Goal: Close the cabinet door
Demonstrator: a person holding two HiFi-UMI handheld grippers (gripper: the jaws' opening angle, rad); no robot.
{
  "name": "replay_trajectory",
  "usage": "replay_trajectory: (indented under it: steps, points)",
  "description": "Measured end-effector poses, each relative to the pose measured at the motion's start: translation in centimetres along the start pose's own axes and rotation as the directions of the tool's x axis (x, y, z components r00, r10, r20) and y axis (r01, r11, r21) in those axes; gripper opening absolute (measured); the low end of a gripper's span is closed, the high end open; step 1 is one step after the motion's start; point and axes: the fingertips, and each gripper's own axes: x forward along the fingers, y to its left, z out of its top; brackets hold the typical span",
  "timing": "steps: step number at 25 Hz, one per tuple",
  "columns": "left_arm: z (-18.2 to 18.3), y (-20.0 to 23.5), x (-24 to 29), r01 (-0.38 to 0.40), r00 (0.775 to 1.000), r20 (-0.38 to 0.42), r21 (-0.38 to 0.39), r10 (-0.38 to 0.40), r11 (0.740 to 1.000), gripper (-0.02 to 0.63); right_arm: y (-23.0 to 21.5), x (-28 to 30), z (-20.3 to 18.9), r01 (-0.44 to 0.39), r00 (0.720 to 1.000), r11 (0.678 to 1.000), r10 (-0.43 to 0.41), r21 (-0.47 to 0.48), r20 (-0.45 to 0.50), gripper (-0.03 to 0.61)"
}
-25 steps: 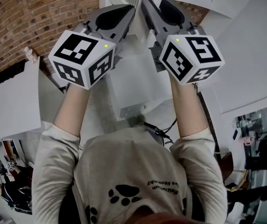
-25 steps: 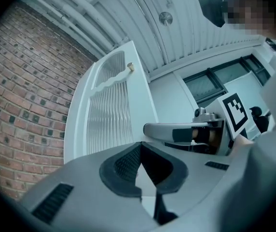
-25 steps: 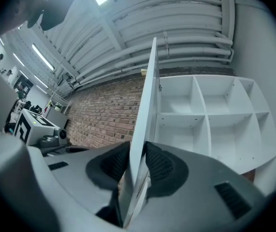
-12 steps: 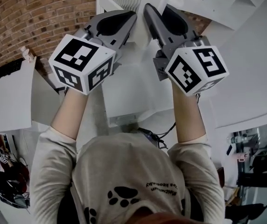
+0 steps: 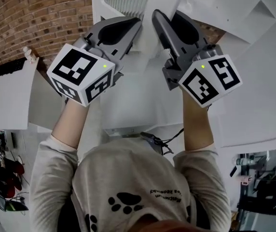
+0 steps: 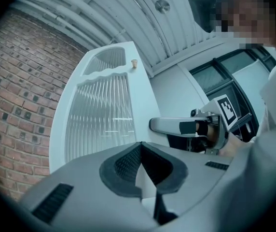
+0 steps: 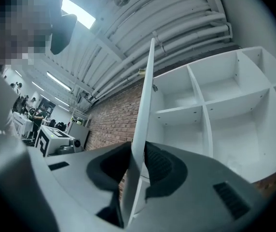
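Cabinet door stands open, edge-on beside the shelves. Right gripper has just been closing and now pinches the door's edge. Left gripper is clenched on nothing. Best to swing along the hinge arc, keeping the pinch square so it does not slip.

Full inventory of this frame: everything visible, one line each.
cabinet door: 1, white with a ribbed glass panel, open, ahead of both grippers
knob: 1, pale, on the door frame near the panel's curved top
shelf unit: 1, white, open compartments, right of the door
brick wall: 1, red-brown, left of the door
ceiling pipes: several, white, overhead
shirt: 1, beige with dark paw prints, bottom of the head view
left gripper: 1, grey with a marker cube, jaws together, nothing between them, on the door's glass side
right gripper: 1, grey with a marker cube, jaws have just been closing, pads on the door's edge
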Motion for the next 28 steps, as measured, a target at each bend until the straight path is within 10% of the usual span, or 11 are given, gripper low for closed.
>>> replay_trajectory:
  steps: [28]
  points:
    - [-4.2, 2.1, 9.9, -0.244, 0.968, -0.051, 0.049, 0.247, 0.968, 0.009, -12.2, 2.7, -3.5, -0.315, 0.949, 0.942, 0.311, 0.115, 0.052, 0.091]
